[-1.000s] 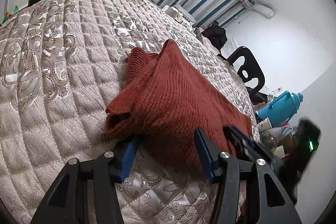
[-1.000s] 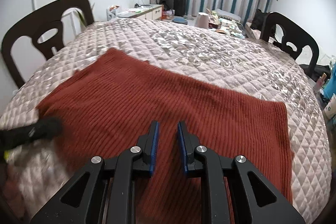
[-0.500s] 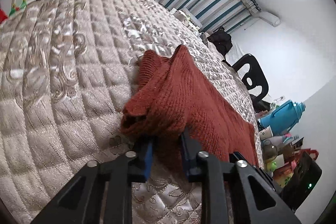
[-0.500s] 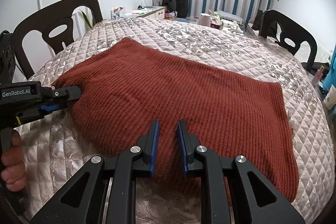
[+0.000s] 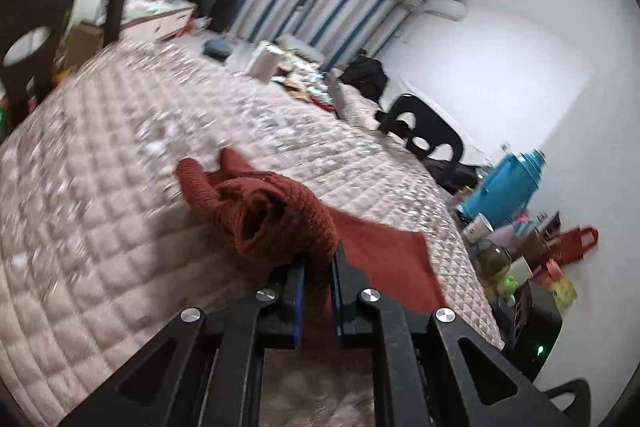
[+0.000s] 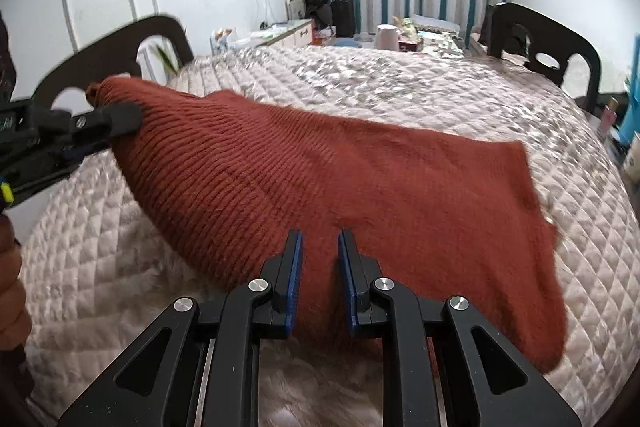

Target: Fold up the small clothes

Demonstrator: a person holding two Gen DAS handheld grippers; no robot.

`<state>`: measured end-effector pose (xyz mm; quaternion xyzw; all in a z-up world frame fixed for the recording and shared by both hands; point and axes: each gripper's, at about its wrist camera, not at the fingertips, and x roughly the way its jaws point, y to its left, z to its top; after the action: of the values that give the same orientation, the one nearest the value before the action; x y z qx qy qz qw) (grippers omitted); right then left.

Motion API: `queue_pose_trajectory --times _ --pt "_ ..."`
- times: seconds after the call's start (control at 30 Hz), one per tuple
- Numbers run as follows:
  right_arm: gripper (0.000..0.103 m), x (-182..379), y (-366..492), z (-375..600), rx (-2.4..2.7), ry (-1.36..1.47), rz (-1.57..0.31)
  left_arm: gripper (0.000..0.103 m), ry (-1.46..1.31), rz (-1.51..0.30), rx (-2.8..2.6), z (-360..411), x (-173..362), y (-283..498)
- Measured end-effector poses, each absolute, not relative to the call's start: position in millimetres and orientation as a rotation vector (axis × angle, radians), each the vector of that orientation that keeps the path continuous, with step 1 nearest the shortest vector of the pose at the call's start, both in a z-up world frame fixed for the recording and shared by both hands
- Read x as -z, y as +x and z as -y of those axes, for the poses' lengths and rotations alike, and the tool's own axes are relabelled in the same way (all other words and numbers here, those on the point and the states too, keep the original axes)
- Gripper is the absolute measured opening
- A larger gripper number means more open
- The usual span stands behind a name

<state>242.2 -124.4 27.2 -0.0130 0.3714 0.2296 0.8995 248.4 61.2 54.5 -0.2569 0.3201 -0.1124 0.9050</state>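
Observation:
A rust-red knitted garment (image 6: pixel 340 167) hangs lifted over the quilted table (image 6: pixel 460 95). My left gripper (image 5: pixel 319 267) is shut on one bunched end of the garment (image 5: pixel 276 215); it shows in the right wrist view at the left (image 6: pixel 100 127), holding that end up. My right gripper (image 6: pixel 319 247) is shut on the garment's near edge. The far right part of the garment still rests on the quilt.
Dark chairs stand at the table's far left (image 6: pixel 116 59) and far right (image 6: pixel 544 43). A blue jug (image 5: pixel 504 187) and several small items crowd the right side. A white container (image 6: pixel 386 37) and clutter sit at the table's far end.
My left gripper closed on the garment's end and both grippers lifted the garment off the quilt. The near edge and left end now hang in the air.

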Motion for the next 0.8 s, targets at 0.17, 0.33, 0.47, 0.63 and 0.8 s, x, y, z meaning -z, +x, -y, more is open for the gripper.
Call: queue_pose_trajectory --times 0.17,0.33,0.47,0.63,0.8 --pt "0.019 -39 230 164 -0.416 0.053 -0.734 0.012 -0.396 -0.637 0.339 -13 -84 268" --pt "0.019 -45 211 219 -0.313 0.146 -0.707 0.012 -0.261 -0.671 0.481 55 -86 279" --pt "0.019 -40 198 256 -0.235 0.217 -0.718 0.012 -0.192 -0.754 0.59 103 -61 281" --pt "0.019 -31 194 279 -0.203 0.248 -0.744 0.012 -0.145 -0.857 0.65 127 -25 281" --pt "0.019 -32 198 288 -0.252 0.285 -0.732 0.024 -0.191 -0.806 0.713 110 -45 270"
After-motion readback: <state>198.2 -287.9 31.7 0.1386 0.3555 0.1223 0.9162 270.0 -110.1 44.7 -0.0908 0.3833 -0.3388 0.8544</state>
